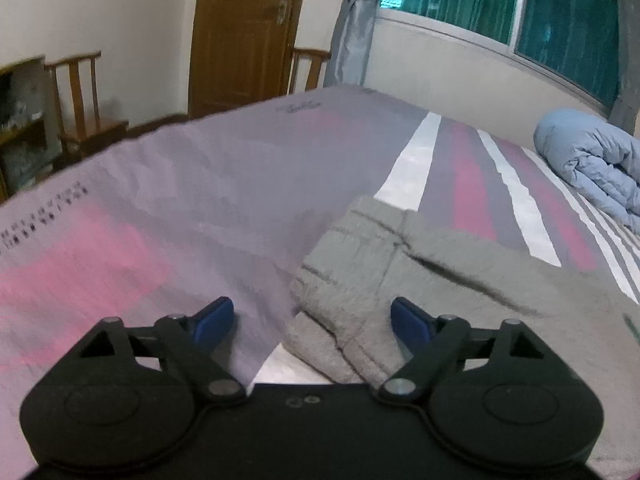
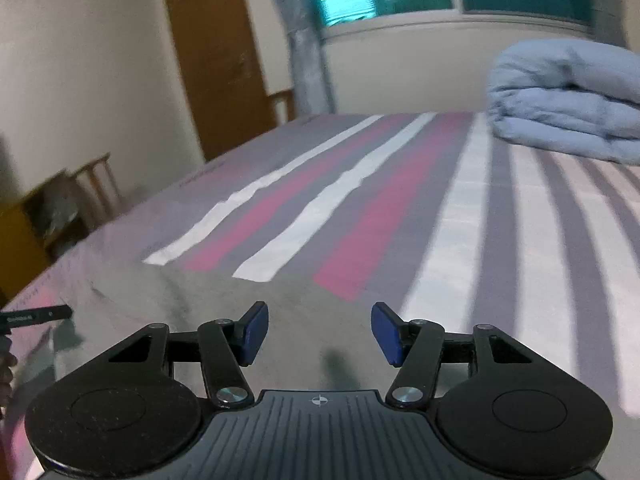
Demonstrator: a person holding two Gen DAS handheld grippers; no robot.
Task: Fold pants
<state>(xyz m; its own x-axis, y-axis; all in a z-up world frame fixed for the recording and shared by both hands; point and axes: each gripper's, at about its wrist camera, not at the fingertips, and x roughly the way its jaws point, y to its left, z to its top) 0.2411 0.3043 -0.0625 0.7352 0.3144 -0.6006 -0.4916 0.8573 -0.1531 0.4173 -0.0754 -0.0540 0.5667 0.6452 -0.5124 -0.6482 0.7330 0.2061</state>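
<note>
Left wrist view shows the left claw (image 1: 312, 320) spread empty above grey pants (image 1: 420, 280) on the bed (image 1: 240, 168), seemingly folded, while the right claw (image 2: 320, 332) gapes empty.

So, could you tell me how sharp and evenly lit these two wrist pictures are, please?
Left wrist view: mild blur on the grey pants and bedsheet, with fisheye bending of the window. Right wrist view: heavier motion smear across the sheet's stripes and the blue duvet, while the right hand-held gripper stays crisp. The bright pane glares in both views, and the room is dim.
</note>
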